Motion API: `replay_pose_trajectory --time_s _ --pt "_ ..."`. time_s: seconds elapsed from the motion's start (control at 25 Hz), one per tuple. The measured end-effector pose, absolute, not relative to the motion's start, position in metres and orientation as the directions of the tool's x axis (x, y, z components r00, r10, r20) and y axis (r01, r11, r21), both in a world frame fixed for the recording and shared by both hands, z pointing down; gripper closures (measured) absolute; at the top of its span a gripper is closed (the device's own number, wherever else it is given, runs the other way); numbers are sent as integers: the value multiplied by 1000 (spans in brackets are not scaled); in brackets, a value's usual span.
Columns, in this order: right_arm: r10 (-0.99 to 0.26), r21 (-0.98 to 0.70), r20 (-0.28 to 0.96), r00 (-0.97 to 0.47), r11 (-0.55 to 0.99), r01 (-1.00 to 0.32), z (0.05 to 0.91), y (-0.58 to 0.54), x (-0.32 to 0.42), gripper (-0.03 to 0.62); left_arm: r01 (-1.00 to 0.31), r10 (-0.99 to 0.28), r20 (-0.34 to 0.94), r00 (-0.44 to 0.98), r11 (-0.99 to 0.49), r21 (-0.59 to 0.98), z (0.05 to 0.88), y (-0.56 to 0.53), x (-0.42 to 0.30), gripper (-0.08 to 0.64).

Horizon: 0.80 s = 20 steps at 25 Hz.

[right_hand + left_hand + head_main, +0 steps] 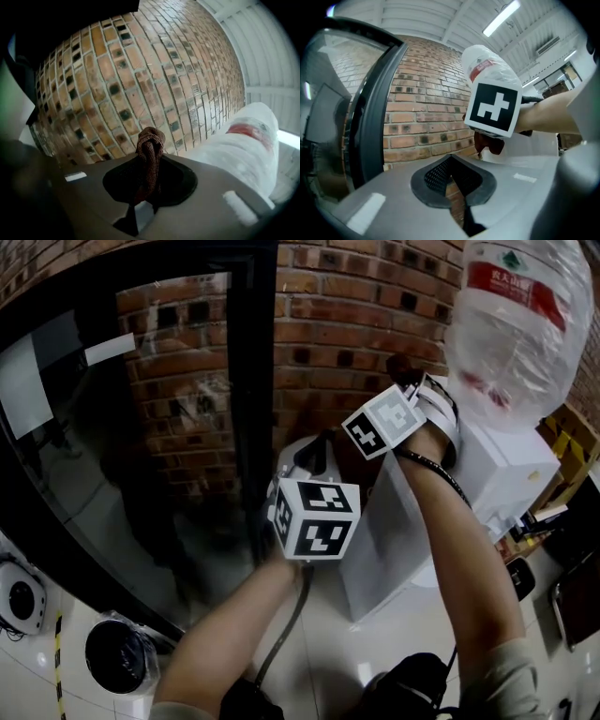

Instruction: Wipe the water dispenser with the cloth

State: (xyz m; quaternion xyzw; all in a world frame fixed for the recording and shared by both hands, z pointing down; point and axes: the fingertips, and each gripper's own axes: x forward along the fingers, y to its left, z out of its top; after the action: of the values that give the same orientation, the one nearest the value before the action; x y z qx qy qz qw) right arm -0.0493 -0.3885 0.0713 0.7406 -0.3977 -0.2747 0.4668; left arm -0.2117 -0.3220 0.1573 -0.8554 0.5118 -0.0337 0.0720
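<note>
Within right claw (148,190), one cloth (150,157)

The cloth (149,154) is a coarse, rough brown weave, the water dispenser (384,540) smooth white plastic, the bottle (516,324) on top of it clear plastic under crinkly film, the wall (347,315) behind it rough matt brick, the floor (337,652) below it shiny tile.

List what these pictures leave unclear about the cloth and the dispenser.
- Whether the cloth touches the water dispenser: head view, the right gripper's cube covers the spot; right gripper view looks past it.
- Taps: none shows; head view, the right arm crosses the dispenser.
- The bottle's label print: head view, too small under plastic wrap.
</note>
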Motion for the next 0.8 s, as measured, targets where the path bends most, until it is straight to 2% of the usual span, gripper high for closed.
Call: replay_pose_trajectory --time_s 0.12,0.28,0.48,0.6,0.8 --pt "-831 915 -21 556 -240 -324 83 -389 -48 522 -874 -883 5 470 -466 -138 169 -327 -212 560" --pt "-844 809 47 534 -281 -516 107 -388 -51 522 -878 -884 16 467 -466 -108 178 -333 -213 560" --pt "-842 523 23 539 -450 -724 109 -380 -39 522 -877 -883 14 470 -469 -108 181 -336 -215 560" --pt "-834 401 -38 551 -517 -756 110 -370 -33 522 -869 -875 15 484 -482 -111 182 -338 -213 560" --pt "-834 331 -73 547 -538 -775 110 -361 -30 522 -841 -848 5 530 -526 -123 175 -346 -196 560"
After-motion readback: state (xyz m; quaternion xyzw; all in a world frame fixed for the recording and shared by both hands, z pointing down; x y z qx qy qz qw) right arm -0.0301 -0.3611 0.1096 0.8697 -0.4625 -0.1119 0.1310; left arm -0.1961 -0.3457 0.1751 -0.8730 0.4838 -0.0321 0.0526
